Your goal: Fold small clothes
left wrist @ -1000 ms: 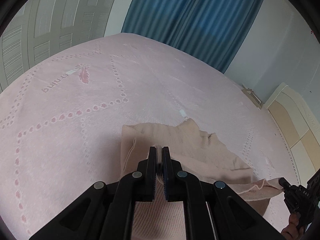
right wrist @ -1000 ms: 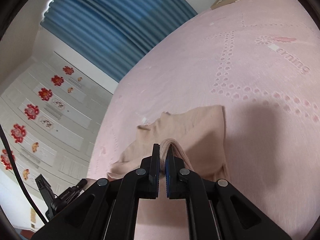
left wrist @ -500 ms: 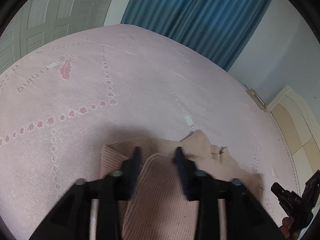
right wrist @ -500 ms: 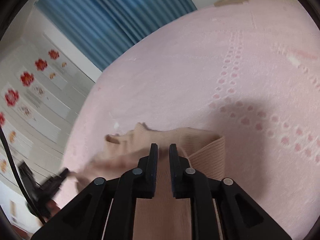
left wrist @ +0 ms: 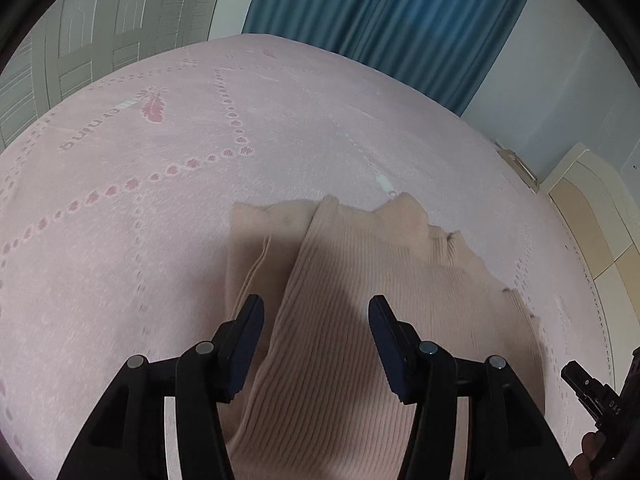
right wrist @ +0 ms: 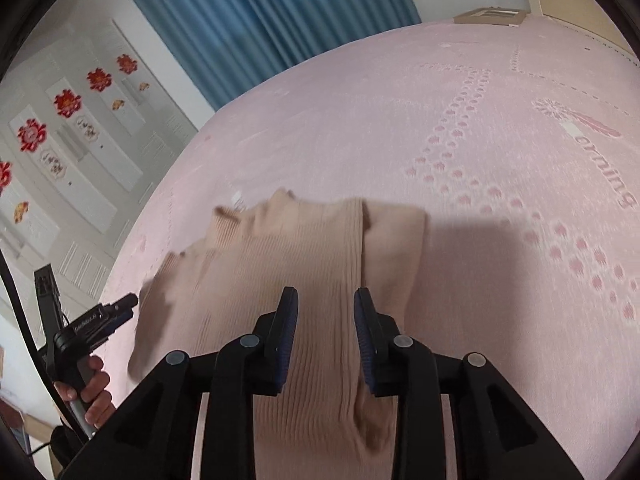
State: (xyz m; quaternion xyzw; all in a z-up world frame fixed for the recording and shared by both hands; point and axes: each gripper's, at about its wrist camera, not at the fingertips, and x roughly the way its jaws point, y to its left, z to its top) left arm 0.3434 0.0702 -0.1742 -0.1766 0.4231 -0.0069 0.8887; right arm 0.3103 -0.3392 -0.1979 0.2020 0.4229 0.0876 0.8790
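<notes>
garment: beige ribbed knit top (left wrist: 360, 320) is lying flat on the pink bedspread (left wrist: 160, 240), one side flap folded over the body, collar pointing to 12 o'clock
left gripper (left wrist: 316, 320): jaws have just been opening, now standing wide, hovering over the top with knit below the gap, pads not pressing it
right gripper (right wrist: 325, 316): jaws have just been opening, narrower gap, also over the top, gripping nothing
background: blue curtain (left wrist: 380, 8) at 12 o'clock
</notes>
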